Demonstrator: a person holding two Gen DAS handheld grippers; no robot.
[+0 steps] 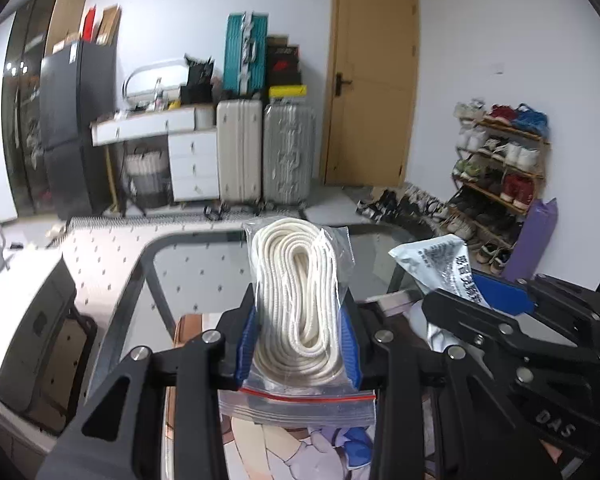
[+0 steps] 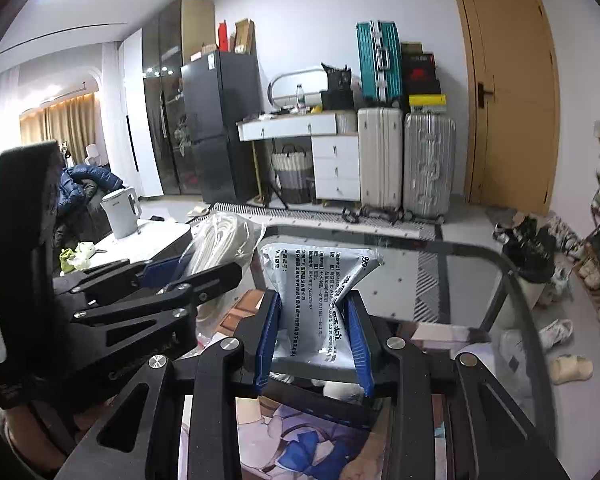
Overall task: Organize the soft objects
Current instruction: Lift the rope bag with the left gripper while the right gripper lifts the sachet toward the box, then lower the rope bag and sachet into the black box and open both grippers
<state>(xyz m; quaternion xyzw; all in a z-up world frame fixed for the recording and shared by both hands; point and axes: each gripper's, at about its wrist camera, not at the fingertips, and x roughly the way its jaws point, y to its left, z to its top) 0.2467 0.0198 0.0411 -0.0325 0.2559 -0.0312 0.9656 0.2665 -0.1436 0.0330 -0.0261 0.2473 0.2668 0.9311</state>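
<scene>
My left gripper is shut on a clear zip bag of coiled white rope, held upright above the glass table. My right gripper is shut on a silver-white printed pouch, which creases between the blue pads. The two grippers are side by side: the right gripper with its pouch shows at the right of the left wrist view. The left gripper with the rope bag shows at the left of the right wrist view.
A mat with a cartoon print lies on the table below both grippers. A white kettle stands on a side surface to the left. Suitcases, a desk, a fridge, a door and a shoe rack lie beyond.
</scene>
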